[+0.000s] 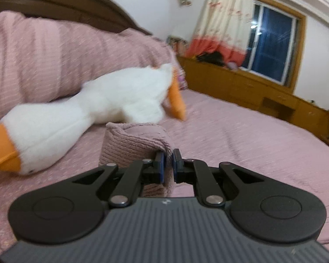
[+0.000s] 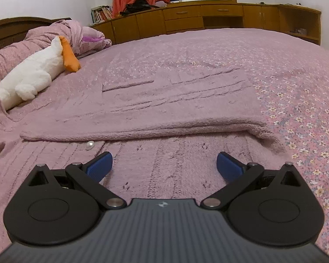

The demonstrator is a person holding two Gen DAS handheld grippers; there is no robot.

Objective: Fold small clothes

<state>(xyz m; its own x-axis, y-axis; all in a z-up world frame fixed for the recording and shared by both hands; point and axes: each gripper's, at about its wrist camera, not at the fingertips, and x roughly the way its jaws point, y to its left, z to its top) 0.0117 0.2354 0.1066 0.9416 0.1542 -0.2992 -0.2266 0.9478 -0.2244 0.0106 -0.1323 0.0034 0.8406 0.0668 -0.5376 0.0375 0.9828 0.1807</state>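
A mauve knitted cardigan [image 2: 164, 109] lies spread on the bed in the right wrist view, one part folded over across its middle, a pearl button [image 2: 90, 145] showing below the fold. My right gripper [image 2: 164, 166] hovers open just above the knit, nothing between its blue pads. In the left wrist view my left gripper [image 1: 168, 164] is shut on a bunched edge of the same knit [image 1: 131, 144], lifted off the bed so the cloth stands up in a hump ahead of the fingers.
A white plush goose [image 1: 87, 114] with orange beak and feet lies by the pink pillows [image 1: 54, 50]; it also shows as the goose [image 2: 33, 74] at the left. A flowered pink bedspread [image 2: 296, 109] covers the bed. Wooden cabinets [image 2: 208, 17] line the far wall under a window.
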